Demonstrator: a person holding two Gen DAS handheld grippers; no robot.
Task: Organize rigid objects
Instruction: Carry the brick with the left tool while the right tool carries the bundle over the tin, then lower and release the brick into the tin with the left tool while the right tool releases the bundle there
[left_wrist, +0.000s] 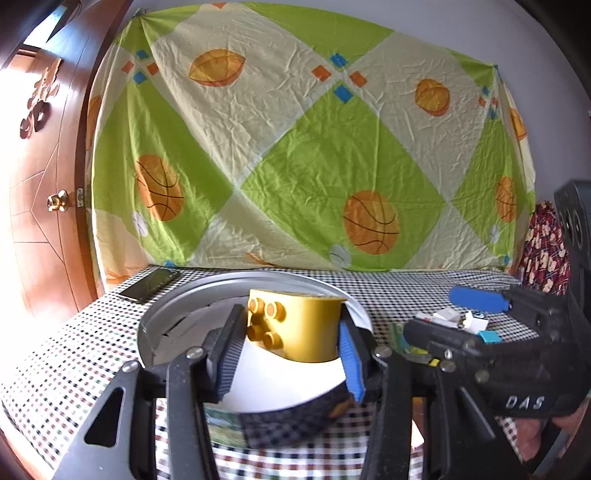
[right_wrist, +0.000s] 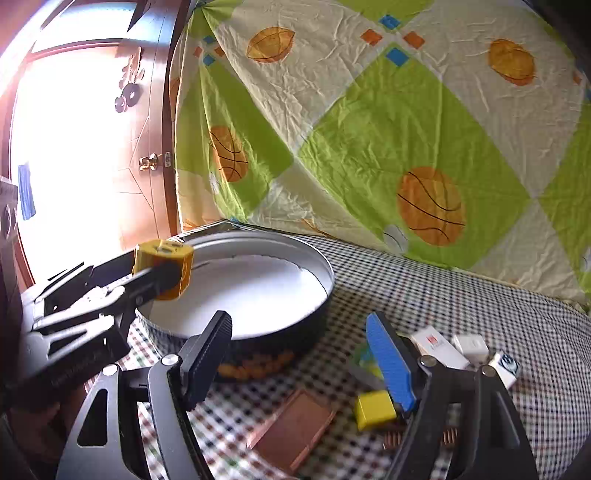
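The round grey metal tin (right_wrist: 317, 280) has an open top and a bare white floor; entry from above is unobstructed. Its raised rim blocks level approach. Right of it, small white boxes (right_wrist: 439, 345), a yellow block (right_wrist: 375, 408) and a flat copper-coloured slab (right_wrist: 295, 428) crowd the checked tabletop (right_wrist: 461, 295). A black phone (left_wrist: 149, 284) occupies the far left corner.

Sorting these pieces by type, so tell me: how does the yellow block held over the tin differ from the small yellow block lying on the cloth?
The studded yellow block is clamped in the left gripper above the round tin; the small yellow block lies free on the checked cloth beside the open right gripper. The held one shows round studs; the small one looks smooth. Both are yellow.
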